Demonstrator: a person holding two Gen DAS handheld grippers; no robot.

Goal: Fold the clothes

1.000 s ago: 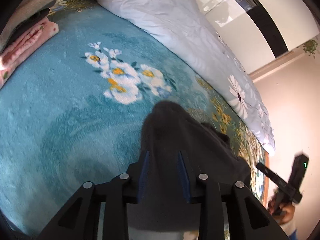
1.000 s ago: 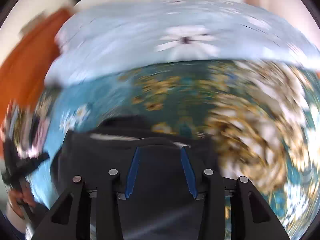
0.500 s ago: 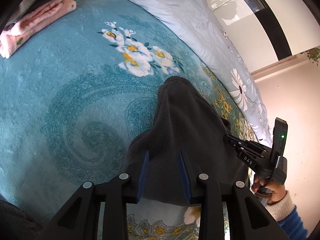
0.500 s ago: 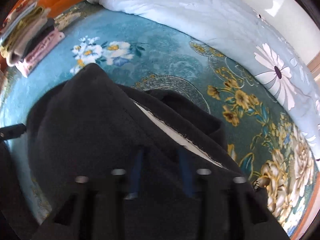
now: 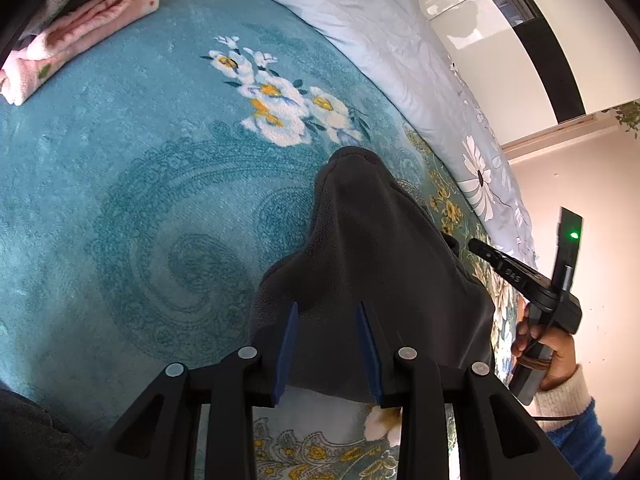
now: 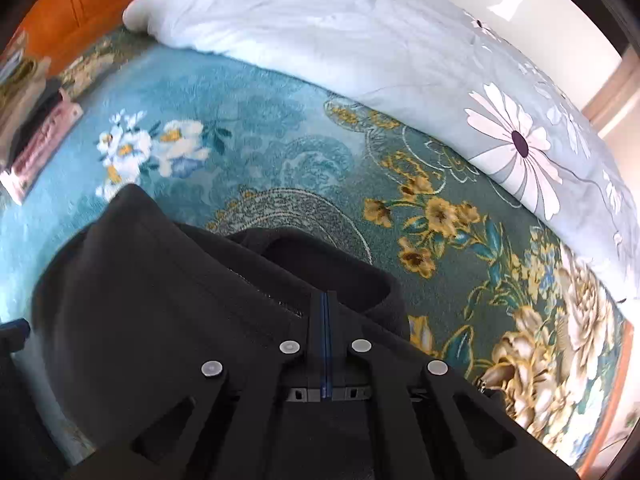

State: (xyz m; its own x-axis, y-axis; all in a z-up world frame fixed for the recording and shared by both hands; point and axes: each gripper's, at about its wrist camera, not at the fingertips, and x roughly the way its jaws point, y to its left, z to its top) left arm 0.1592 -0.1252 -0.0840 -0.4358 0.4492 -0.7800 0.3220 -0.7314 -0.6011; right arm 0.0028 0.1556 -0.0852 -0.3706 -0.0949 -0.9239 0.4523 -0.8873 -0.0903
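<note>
Dark fleece garment point(image 6: 168, 312) lies bunched on the teal floral blanket point(image 5: 120, 184) covering the bed. Right tongs point(image 6: 325, 300) pinched closed on its zippered edge. Left tongs point(image 5: 328, 312) spread apart over the fabric, gripping nothing.

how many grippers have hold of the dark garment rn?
1 for sure. The right gripper is shut on the dark garment at its zipper edge. The left gripper is open over the garment's near edge, gripping nothing.
</note>
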